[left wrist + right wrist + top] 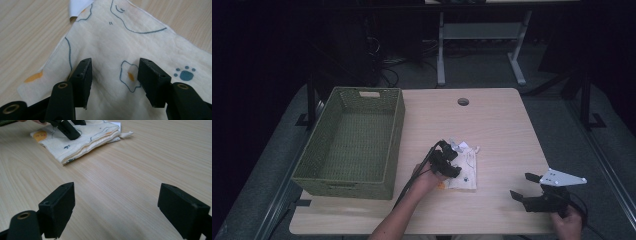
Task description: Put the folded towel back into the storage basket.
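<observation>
High view: light wood table (pixel 502 125); green woven basket (pixel 352 142) at its left; folded cream printed cloth (pixel 464 167) near centre. Left gripper (pixel 113 72), jaws parted, poised over cloth. Right gripper (pixel 528 187), jaws spread wide, holding nothing, at near right edge.
</observation>
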Available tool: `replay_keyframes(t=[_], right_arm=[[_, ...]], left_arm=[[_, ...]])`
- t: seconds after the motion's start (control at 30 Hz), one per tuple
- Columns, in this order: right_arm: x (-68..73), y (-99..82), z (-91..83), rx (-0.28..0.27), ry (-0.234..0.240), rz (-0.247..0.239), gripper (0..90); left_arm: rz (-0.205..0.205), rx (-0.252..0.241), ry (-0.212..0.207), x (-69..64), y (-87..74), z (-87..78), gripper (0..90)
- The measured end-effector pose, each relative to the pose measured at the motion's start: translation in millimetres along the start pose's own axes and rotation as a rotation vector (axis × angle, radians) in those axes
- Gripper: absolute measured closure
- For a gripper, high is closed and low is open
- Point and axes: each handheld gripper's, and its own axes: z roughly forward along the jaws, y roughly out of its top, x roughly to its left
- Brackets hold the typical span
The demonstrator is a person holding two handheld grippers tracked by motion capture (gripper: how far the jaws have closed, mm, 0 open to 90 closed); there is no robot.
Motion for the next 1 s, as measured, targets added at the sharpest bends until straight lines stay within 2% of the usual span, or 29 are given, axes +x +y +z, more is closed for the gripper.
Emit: replay_keyframes(t=[0.13, 0.23, 0.33, 0.5, 0.63, 0.77, 0.9, 0.97, 1.0], right_arm=[[1.5, -0.1, -0.7, 0.001, 0.001, 0.002, 13.7], [2.6, 0.5, 0.0, 0.002, 0.002, -0.005, 13.7], [3.2, 0.7, 0.2, 0.001, 0.011, -0.013, 13.7], [3.3, 0.6, -0.1, -0.002, 0.011, -0.014, 13.7], [3.0, 0.6, 0.2, 0.000, 0.011, -0.016, 13.7], [3.1, 0.6, -0.3, -0.002, 0.011, -0.014, 13.7], [2.0, 0.3, -0.6, -0.007, 0.012, -0.010, 13.7], [1.3, 0.1, -0.4, -0.006, 0.011, -0.011, 13.7], [0.9, -0.3, -1.0, -0.005, 0.011, -0.006, 13.7]], left_arm=[[0.004, -0.012, 0.004, 0.5, -2.0, -1.0, 51.7], [0.011, -0.015, 0.003, -1.4, -2.0, -1.4, 61.6], [0.032, -0.012, 0.000, -4.7, -1.3, -1.7, 67.0], [0.030, -0.009, -0.012, -3.7, -0.1, -1.2, 76.3], [0.000, -0.003, -0.029, -1.8, 1.4, -1.0, 80.5], [-0.003, 0.009, -0.037, -0.3, 3.0, -1.8, 81.9], [-0.028, -0.005, -0.065, 3.1, 4.5, -4.8, 82.7], [-0.026, -0.010, -0.071, 4.6, 5.2, -6.5, 82.7], [-0.048, -0.031, -0.098, 6.2, 5.7, -10.7, 82.8]])
